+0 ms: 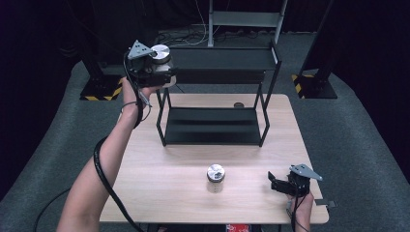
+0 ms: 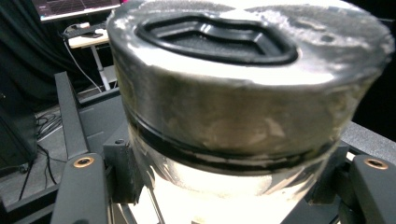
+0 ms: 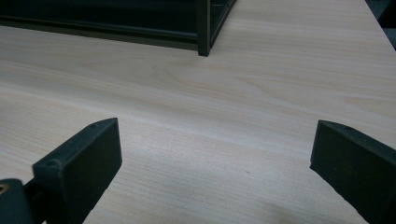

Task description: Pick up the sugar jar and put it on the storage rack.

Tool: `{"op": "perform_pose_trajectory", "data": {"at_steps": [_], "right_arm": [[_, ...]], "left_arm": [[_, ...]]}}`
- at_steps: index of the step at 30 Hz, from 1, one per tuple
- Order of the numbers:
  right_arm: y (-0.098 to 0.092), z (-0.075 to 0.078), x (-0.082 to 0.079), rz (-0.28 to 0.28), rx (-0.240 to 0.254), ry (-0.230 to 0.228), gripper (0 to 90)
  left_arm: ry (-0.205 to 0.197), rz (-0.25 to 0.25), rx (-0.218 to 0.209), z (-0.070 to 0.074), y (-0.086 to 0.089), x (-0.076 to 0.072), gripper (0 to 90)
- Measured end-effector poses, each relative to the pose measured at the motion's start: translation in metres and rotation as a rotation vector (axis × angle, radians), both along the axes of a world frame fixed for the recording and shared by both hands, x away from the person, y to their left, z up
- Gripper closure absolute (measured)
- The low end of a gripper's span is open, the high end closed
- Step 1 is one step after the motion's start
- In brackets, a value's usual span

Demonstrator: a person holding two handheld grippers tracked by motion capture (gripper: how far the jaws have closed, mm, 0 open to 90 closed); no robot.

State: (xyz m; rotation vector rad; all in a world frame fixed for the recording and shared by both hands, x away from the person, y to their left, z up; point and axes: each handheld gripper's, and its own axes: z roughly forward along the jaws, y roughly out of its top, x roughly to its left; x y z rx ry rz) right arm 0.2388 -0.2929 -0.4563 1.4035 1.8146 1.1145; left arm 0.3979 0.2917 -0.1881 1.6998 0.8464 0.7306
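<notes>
My left gripper point(image 1: 162, 67) is raised at the upper left, level with the top shelf of the black rack point(image 1: 220, 58), and is shut on a glass jar with a silver lid point(image 1: 161, 53). In the left gripper view that jar point(image 2: 243, 107) sits upright between the two black jaws, its lid close to the camera. A second jar with a silver lid point(image 1: 215, 178) stands on the wooden table point(image 1: 159, 183) in front of the rack. Near the table's front right corner my right gripper point(image 1: 276, 183) rests with its jaws wide open over bare wood point(image 3: 210, 140), nothing between them.
The two-tier black rack has its lower shelf point(image 1: 212, 126) on the table's far half. A small dark round object point(image 1: 238, 105) lies behind it. Black stands with yellow-striped bases point(image 1: 104, 89) sit on the grey floor beyond. The rack's front leg point(image 3: 203, 28) is ahead of the right gripper.
</notes>
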Motion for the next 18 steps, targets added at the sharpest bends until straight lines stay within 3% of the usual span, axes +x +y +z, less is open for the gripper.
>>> {"op": "perform_pose_trajectory", "data": {"at_steps": [18], "right_arm": [[0.000,0.000,0.000,0.003,0.001,-0.001,1.1]], "left_arm": [[-0.014,-0.004,-0.004,0.017,-0.011,0.007,30.5]]}}
